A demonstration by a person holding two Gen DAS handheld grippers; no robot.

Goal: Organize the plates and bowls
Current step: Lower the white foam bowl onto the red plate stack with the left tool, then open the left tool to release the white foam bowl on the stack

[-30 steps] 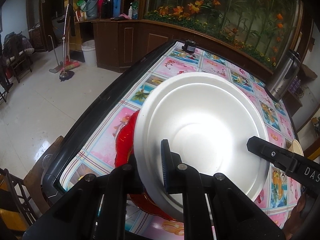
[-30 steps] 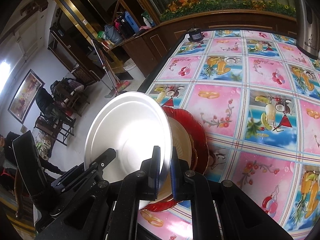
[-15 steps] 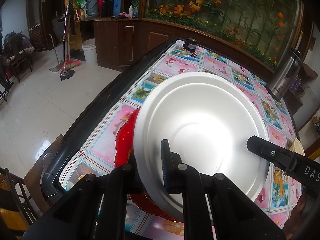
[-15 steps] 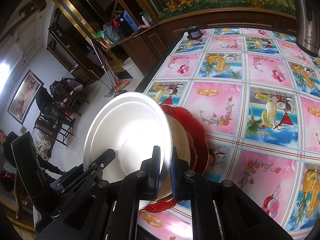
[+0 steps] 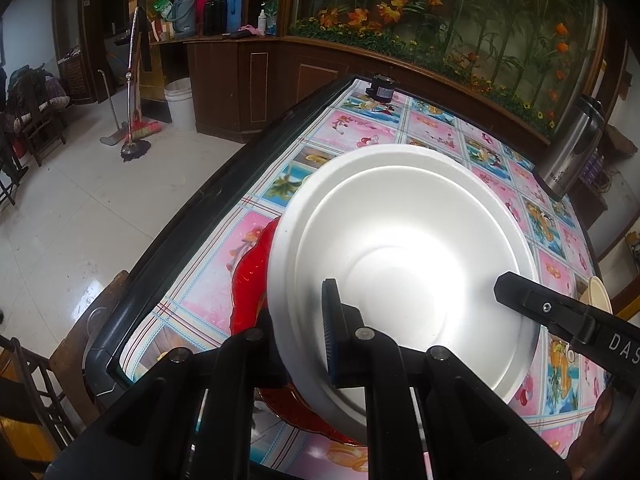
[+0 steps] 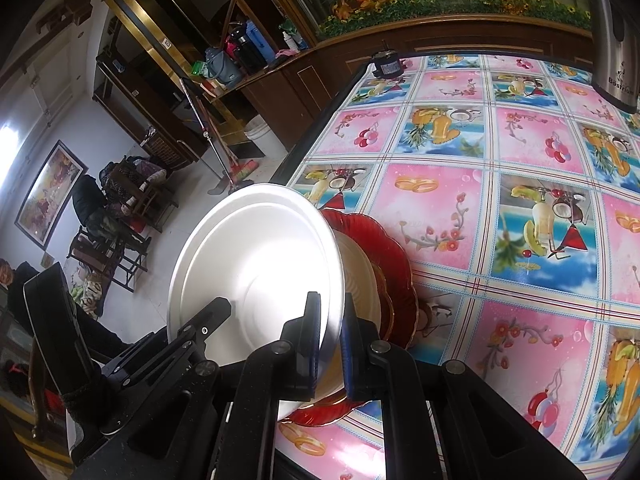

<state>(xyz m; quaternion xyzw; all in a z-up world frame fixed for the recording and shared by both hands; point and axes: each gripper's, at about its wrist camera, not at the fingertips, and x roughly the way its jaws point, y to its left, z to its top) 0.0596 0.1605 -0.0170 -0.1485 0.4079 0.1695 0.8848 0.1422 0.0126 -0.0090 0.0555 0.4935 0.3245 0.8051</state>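
A large white plate [image 5: 400,256] is held tilted over a stack near the table's front left corner. My left gripper [image 5: 304,340] is shut on its near rim. My right gripper [image 6: 330,336] is shut on the opposite rim of the same white plate [image 6: 256,264]; its finger also shows in the left wrist view [image 5: 560,312]. Under the white plate sit a cream plate [image 6: 360,280] and a red scalloped plate [image 6: 384,248], which also shows in the left wrist view [image 5: 252,272]. The stack's lower part is hidden.
The table carries a pink and blue fruit-print cloth [image 6: 520,152] with a dark edge [image 5: 192,216]. A steel thermos [image 5: 572,152] stands at the far right, a small dark object [image 5: 382,88] at the far corner. A wooden chair [image 5: 48,380] stands below the left edge.
Both grippers keep their hold on the white plate. It has shifted only slightly; the stack below has not moved.
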